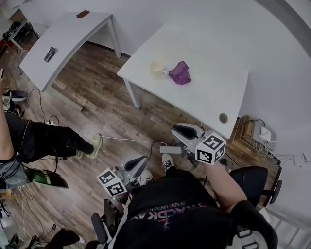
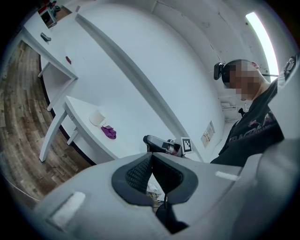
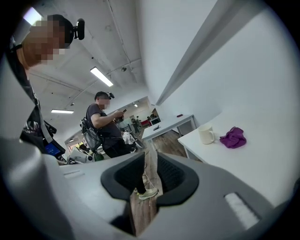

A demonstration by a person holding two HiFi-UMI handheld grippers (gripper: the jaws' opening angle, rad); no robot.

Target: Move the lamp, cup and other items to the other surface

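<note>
Standing well beyond right claw (image 3: 151,164): cup (image 3: 206,134)

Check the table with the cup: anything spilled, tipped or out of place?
Nothing stands out. The cup stands upright on the white table, with no spill showing. The purple cloth lies crumpled beside it, which is untidy but not damaged.

Near surface (image 1: 214,82): ahead and to the right, against the wall.
Cup (image 1: 157,68): on the near surface, toward its left corner.
Cloth (image 1: 180,73): same surface, just right of the cup.
Far surface (image 1: 68,39): to the left, across open floor (image 1: 112,112).
Remote (image 1: 49,54): on the far surface, nearer end.
Small flat object (image 1: 83,13): far surface, farther end.
</note>
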